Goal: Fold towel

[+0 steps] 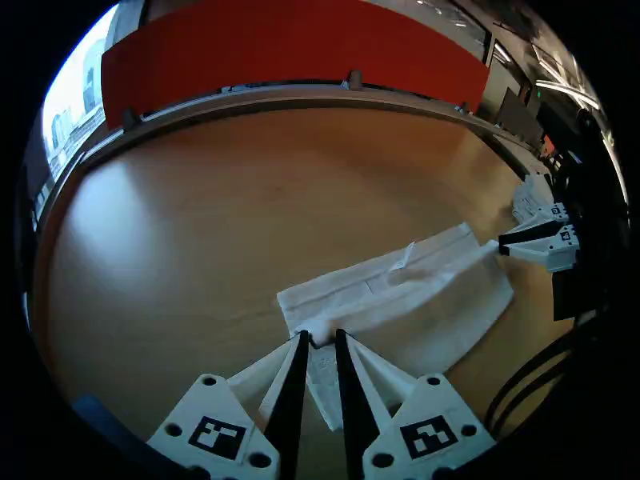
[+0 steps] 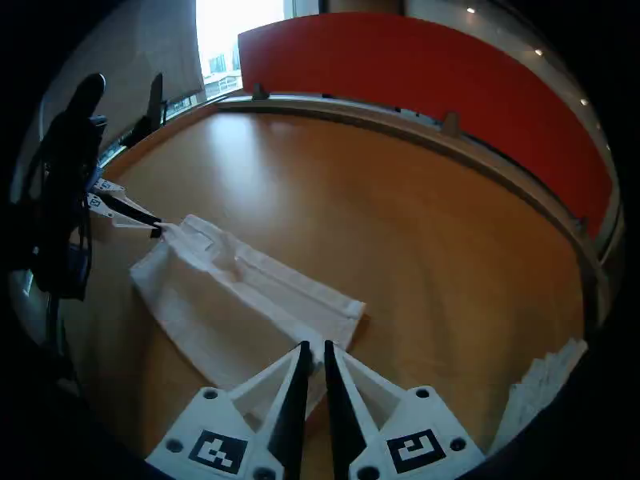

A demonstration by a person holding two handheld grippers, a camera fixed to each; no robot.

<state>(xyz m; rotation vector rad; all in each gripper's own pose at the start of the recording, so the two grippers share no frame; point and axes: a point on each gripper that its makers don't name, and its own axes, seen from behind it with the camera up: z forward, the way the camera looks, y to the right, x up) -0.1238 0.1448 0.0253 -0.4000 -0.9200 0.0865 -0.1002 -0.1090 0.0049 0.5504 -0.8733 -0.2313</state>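
A white towel (image 1: 416,292) lies partly folded and stretched across the wooden table (image 1: 240,208). In the left gripper view, my left gripper (image 1: 322,338) is shut on the towel's near end, with cloth bunched between its fingers. Farther right, my right gripper (image 1: 501,245) pinches the far corner. In the right gripper view, the right gripper (image 2: 316,346) is shut on the towel (image 2: 232,296) at its near edge. The left gripper (image 2: 157,230) grips the opposite end at the left, held by a person's dark-sleeved arm.
A stack of folded white towels (image 1: 532,200) (image 2: 544,380) sits near the table edge on the right. A red partition (image 1: 288,48) (image 2: 424,72) stands along the far rim of the table. Dark cables (image 1: 536,368) hang at the lower right.
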